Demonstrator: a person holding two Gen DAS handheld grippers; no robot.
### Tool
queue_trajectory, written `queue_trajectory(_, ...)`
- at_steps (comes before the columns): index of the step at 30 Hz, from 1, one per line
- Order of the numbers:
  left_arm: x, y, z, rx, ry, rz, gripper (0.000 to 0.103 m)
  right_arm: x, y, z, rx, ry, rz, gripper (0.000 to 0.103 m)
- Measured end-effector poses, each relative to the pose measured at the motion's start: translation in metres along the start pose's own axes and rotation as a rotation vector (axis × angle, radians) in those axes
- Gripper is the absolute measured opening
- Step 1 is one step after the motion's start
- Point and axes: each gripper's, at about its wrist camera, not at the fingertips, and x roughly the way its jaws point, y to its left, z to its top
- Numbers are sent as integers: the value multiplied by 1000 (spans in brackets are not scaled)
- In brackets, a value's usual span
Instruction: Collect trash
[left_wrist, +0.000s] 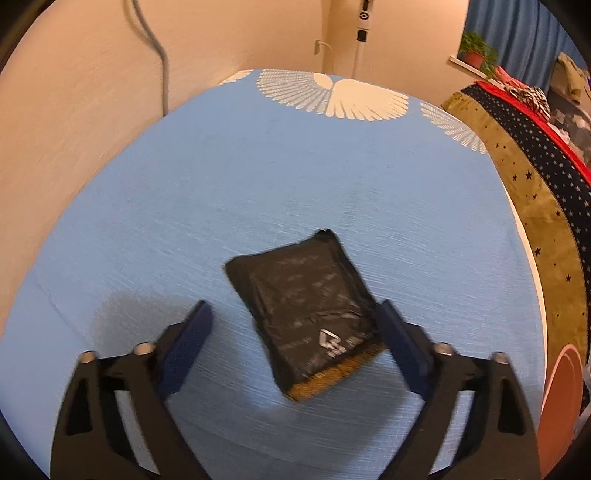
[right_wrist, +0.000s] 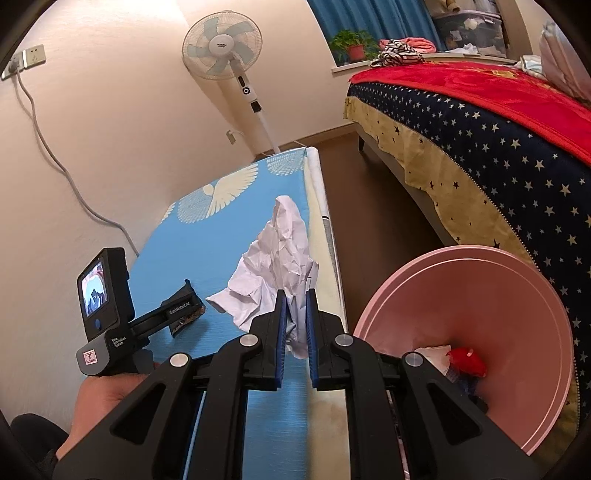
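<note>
A black plastic packet (left_wrist: 306, 310) with a brown end lies flat on the blue tablecloth (left_wrist: 221, 184). My left gripper (left_wrist: 293, 306) stands open around it, and the packet lies close to the right finger (left_wrist: 399, 332). The right wrist view shows the same packet (right_wrist: 190, 317) under the left tool. My right gripper (right_wrist: 295, 295) is shut on a large crumpled white paper (right_wrist: 277, 247), which rests on the cloth near the table's right edge.
A pink bin (right_wrist: 436, 258) stands on the floor right of the table, with a red item (right_wrist: 467, 362) and white scraps inside. Beyond it is a bed with a star cover (right_wrist: 480, 155). A standing fan (right_wrist: 221, 44) and the wall border the table.
</note>
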Motion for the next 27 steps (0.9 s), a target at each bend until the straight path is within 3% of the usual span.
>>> queue_trajectory(2, -3, -2, -1, 22, -3, -13, 63, 0, 1, 0, -3, -1, 2, 10)
queue_trajectory(12, -11, 4, -5, 17, -13, -62, 36, -8, 2, 0, -7, -13, 1, 10)
queue_trajectory(19, -19, 11, -11, -2, -39, -104, 6, -17, 3, 1, -15, -29, -8, 10)
queue_trajectory(22, -23, 8, -14, 16, -55, -126, 0, -21, 1, 2, -7, -38, -20, 10)
queue_trajectory(27, -31, 8, -20, 31, -87, -161, 0, -30, 4, -3, -7, -49, -30, 10)
